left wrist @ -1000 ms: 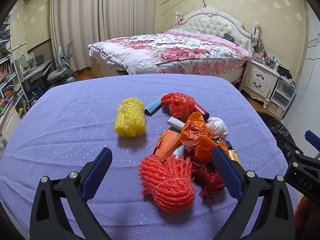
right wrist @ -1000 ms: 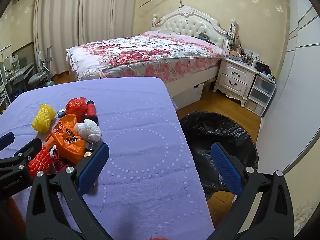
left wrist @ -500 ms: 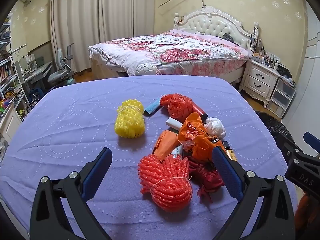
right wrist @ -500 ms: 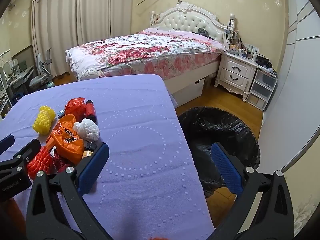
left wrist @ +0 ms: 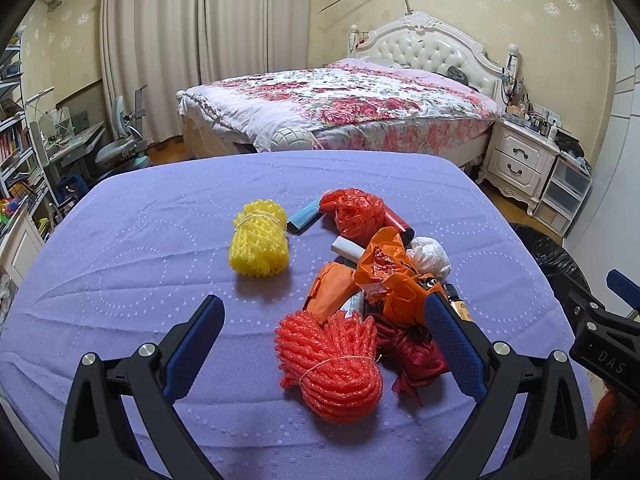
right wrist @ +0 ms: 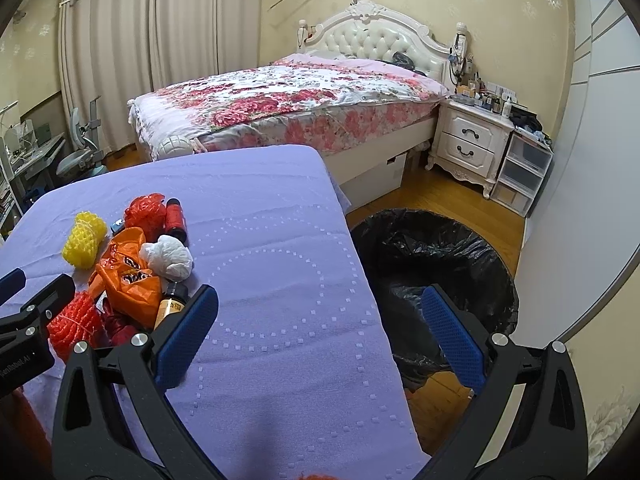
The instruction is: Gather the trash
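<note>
A pile of trash lies on the purple-covered table (left wrist: 120, 264): a red foam net (left wrist: 332, 364), a yellow foam net (left wrist: 260, 240), an orange snack bag (left wrist: 384, 276), a white crumpled wad (left wrist: 430, 256), a red plastic bag (left wrist: 354, 214) and a small bottle (right wrist: 170, 304). My left gripper (left wrist: 324, 344) is open and empty, just short of the red foam net. My right gripper (right wrist: 320, 328) is open and empty over the table's right edge, to the right of the pile. A bin lined with a black bag (right wrist: 436, 260) stands on the floor to the right of the table.
A bed (left wrist: 340, 108) with a floral cover stands behind the table. A white nightstand (right wrist: 468, 144) and plastic drawers (right wrist: 520, 172) are at the right wall. A desk and chair (left wrist: 120, 152) are at the left.
Both grippers drifted slightly; the right one's view shifted a little so more of the bin shows. Nothing was taken hold of or let go.
</note>
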Tool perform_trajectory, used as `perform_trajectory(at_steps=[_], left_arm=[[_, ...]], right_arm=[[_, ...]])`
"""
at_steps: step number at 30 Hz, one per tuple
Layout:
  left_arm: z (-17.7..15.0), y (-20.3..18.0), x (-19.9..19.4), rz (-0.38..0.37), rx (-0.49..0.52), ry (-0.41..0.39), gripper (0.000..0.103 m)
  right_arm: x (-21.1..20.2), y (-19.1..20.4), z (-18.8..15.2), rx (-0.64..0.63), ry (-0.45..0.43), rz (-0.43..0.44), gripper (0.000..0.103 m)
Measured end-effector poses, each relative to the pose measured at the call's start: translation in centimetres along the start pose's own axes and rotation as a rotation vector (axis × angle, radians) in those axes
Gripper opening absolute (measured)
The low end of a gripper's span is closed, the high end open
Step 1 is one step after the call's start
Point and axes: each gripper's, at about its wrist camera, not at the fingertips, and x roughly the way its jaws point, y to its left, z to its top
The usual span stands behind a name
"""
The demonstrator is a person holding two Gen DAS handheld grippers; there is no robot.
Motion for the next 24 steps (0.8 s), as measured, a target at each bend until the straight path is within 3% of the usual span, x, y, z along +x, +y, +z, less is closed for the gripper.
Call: perform_trajectory(at_steps=[24], left_arm=[[-0.02,-0.14,0.11,0.001,-0.001,0.003,0.097]], right_arm=[[0.11,0.10,-0.19,0.000,0.001,0.001,0.100]])
